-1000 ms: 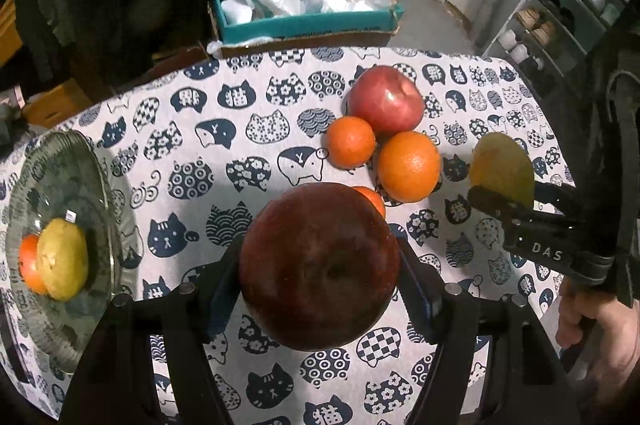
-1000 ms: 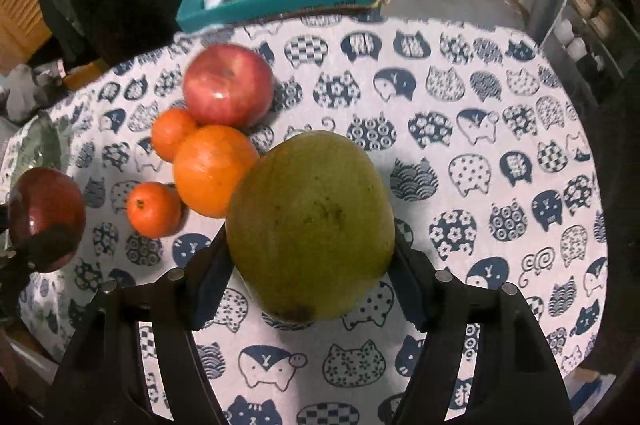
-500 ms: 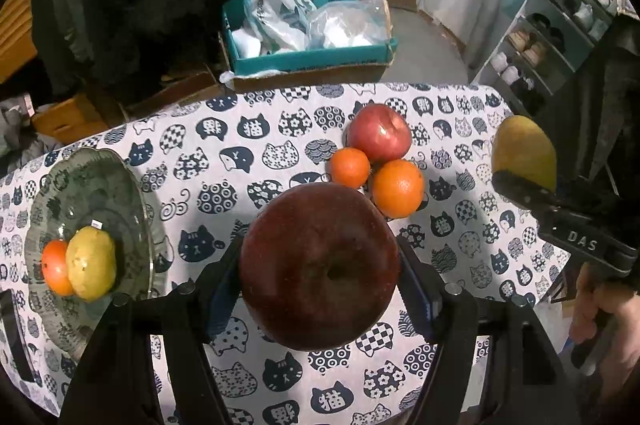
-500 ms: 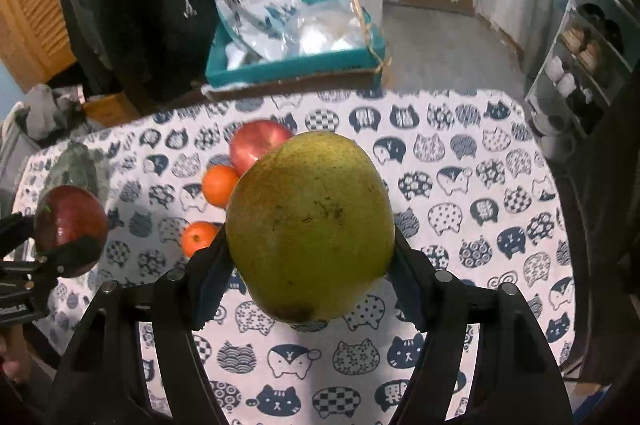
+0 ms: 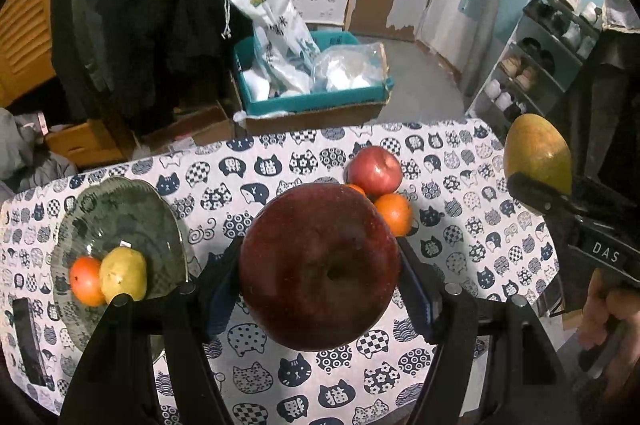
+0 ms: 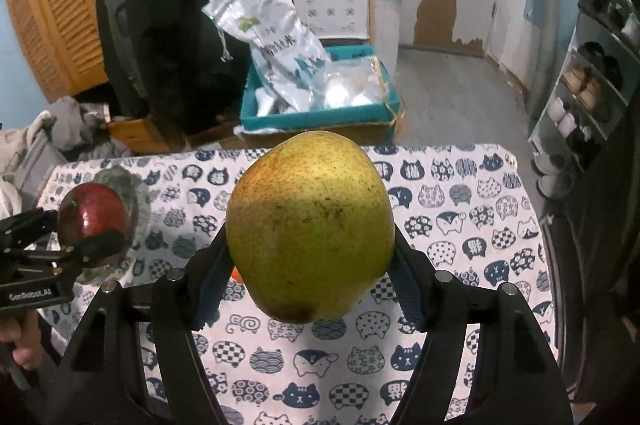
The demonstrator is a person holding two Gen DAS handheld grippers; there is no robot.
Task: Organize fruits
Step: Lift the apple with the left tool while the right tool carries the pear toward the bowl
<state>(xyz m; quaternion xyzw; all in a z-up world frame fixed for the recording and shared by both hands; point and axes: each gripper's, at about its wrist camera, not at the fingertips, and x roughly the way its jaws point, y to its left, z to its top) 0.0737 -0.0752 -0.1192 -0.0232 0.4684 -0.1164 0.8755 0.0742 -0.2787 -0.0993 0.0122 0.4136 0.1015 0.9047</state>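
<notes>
Cat-print cloth point(image 5: 280, 161) covers the table; at its left lies a glass plate point(image 5: 120, 209), already holding two fruits. An apple point(image 5: 320, 273) is clamped in the left gripper point(image 5: 320, 289), a pear point(image 6: 310, 225) in the right gripper point(image 6: 310, 265), both lifted clear. Carrying to the plate is judged next. Three loose fruits point(image 5: 376, 173) remain; nothing blocks the way.

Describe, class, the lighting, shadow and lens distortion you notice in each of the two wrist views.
Left wrist view: a glossy sheen on the dark red apple, black fisheye corners, a bowed far edge on the tablecloth. Right wrist view: the pear is lit on top and shaded underneath, and the door frame curves at the rim.
</notes>
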